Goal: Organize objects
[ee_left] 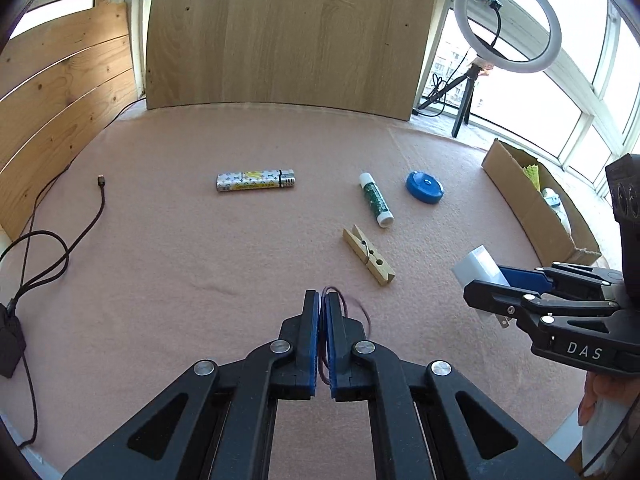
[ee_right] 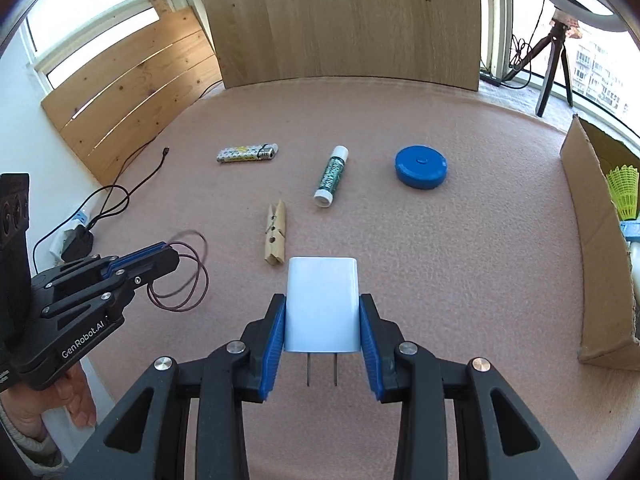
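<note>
My left gripper [ee_left: 323, 300] is shut on a thin dark-red elastic band [ee_left: 352, 307], whose loops hang beside the tips [ee_right: 182, 276] over the pink cloth. The right gripper [ee_right: 322, 312] is shut on a white plug charger [ee_right: 322, 304], prongs pointing back toward the camera; in the left wrist view this charger [ee_left: 478, 266] shows at the right. On the cloth lie a wooden clothespin [ee_right: 275, 238], a green-and-white glue stick [ee_right: 331, 177], a blue round tape measure [ee_right: 421, 166] and a patterned lighter [ee_right: 247, 153].
A cardboard box [ee_right: 596, 248] at the right edge holds a yellow shuttlecock [ee_right: 624, 192] and other items. A black cable [ee_left: 86, 224] trails along the left side to an adapter [ee_left: 10, 340]. A wooden board [ee_left: 292, 32] stands behind; a ring light [ee_left: 508, 26] stands back right.
</note>
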`<control>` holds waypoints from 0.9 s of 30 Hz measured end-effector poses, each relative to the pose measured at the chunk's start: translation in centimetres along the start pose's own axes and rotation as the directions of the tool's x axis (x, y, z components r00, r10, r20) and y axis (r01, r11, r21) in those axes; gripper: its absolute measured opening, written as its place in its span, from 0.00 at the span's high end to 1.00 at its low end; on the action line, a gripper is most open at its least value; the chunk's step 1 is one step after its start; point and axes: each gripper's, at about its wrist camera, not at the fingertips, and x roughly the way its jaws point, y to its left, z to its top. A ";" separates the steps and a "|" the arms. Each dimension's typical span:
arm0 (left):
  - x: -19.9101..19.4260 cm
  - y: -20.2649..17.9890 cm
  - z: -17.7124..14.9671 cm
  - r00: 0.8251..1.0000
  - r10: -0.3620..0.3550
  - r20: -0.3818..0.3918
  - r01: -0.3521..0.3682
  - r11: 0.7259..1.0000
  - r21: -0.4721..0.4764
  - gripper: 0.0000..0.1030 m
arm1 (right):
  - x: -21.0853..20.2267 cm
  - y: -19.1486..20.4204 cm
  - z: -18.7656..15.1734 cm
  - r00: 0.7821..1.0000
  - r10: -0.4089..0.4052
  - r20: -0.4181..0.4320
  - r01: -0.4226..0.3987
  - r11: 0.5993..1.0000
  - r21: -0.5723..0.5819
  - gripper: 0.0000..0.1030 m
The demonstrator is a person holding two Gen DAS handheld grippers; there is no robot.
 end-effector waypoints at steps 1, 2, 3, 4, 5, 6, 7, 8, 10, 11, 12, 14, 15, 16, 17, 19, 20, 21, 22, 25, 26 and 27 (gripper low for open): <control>-0.5 0.4 0.3 1.000 0.002 0.011 -0.002 1.000 -0.003 0.97 | -0.1 0.7 0.4 1.000 0.006 0.007 -0.006 1.000 -0.007 0.69; -1.1 0.8 0.4 1.000 0.006 0.020 -0.006 1.000 -0.006 0.97 | -0.3 1.5 0.8 1.000 0.010 0.016 -0.010 1.000 -0.013 0.69; -1.6 1.1 0.6 1.000 0.011 0.027 -0.011 1.000 -0.011 0.97 | -0.6 2.2 1.3 1.000 0.013 0.026 -0.012 1.000 -0.019 0.69; -2.0 1.5 0.8 0.999 0.013 0.035 -0.013 1.000 -0.016 0.97 | -0.9 2.8 1.7 0.999 0.016 0.036 -0.015 1.000 -0.025 0.69; -2.4 1.7 1.0 0.999 0.015 0.044 -0.015 1.000 -0.021 0.97 | -1.2 3.4 2.1 0.999 0.018 0.046 -0.017 0.999 -0.032 0.69; -2.9 2.0 1.2 0.998 0.019 0.054 -0.017 1.000 -0.023 0.97 | -1.4 3.9 2.5 0.998 0.019 0.053 -0.017 0.999 -0.038 0.69; -3.3 2.3 1.3 0.998 0.024 0.062 -0.022 0.999 -0.026 0.97 | -1.6 4.5 3.0 0.998 0.020 0.060 -0.018 0.999 -0.040 0.69; -3.6 2.6 1.4 0.997 0.027 0.066 -0.025 0.999 -0.028 0.97 | -1.8 4.8 3.3 0.997 0.023 0.069 -0.020 0.999 -0.042 0.69; -4.2 3.1 1.7 0.997 0.032 0.076 -0.030 0.999 -0.031 0.97 | -2.2 5.3 3.8 0.996 0.029 0.080 -0.025 0.999 -0.045 0.69; -4.4 3.3 1.9 0.996 0.032 0.080 -0.029 0.999 -0.034 0.97 | -2.3 5.5 3.9 0.996 0.031 0.087 -0.027 0.999 -0.046 0.69; -4.5 3.4 2.1 0.996 0.031 0.083 -0.028 0.999 -0.037 0.97 | -2.5 5.5 4.0 0.995 0.033 0.092 -0.028 0.998 -0.047 0.69; -5.0 3.6 2.5 0.995 0.028 0.091 -0.024 0.999 -0.049 0.97 | -2.7 5.3 4.1 0.995 0.033 0.099 -0.029 0.999 -0.043 0.69; -5.3 3.6 2.7 0.995 0.028 0.099 -0.023 0.998 -0.054 0.97 | -2.9 5.1 4.1 0.994 0.033 0.104 -0.029 0.999 -0.039 0.69; -5.5 3.6 3.0 0.994 0.032 0.104 -0.026 0.998 -0.058 0.97 | -3.2 4.8 4.1 0.993 0.031 0.109 -0.028 0.999 -0.035 0.69; -5.8 3.7 3.3 0.994 0.033 0.106 -0.027 0.998 -0.065 0.97 | -3.4 4.4 4.1 0.993 0.030 0.116 -0.027 0.999 -0.030 0.69; -6.3 3.7 3.9 0.993 0.035 0.109 -0.026 0.996 -0.080 0.97 | -3.9 3.6 3.9 0.991 0.029 0.133 -0.026 0.999 -0.024 0.69; -6.6 3.6 4.1 0.993 0.039 0.112 -0.030 0.996 -0.083 0.97 | -4.2 3.1 3.8 0.989 0.030 0.142 -0.027 0.999 -0.018 0.69; -6.8 3.4 4.4 0.992 0.049 0.113 -0.039 0.996 -0.083 0.97 | -4.4 2.6 3.7 0.988 0.033 0.150 -0.031 0.999 -0.009 0.69; -7.0 3.2 4.7 0.992 0.058 0.110 -0.049 0.995 -0.081 0.97 | -4.6 2.0 3.5 0.987 0.035 0.157 -0.036 0.999 -0.002 0.69; -7.4 2.2 5.8 0.991 0.075 0.108 -0.068 0.995 -0.068 0.97 | -5.1 0.2 3.0 0.984 0.048 0.173 -0.053 0.998 0.024 0.69; -7.3 1.6 6.2 0.991 0.080 0.106 -0.074 0.996 -0.058 0.97 | -5.3 -0.4 2.8 0.983 0.051 0.176 -0.058 0.998 0.034 0.69; -7.3 0.8 6.7 0.991 0.081 0.107 -0.076 0.996 -0.048 0.97 | -5.5 -1.1 2.6 0.982 0.053 0.181 -0.062 0.997 0.043 0.69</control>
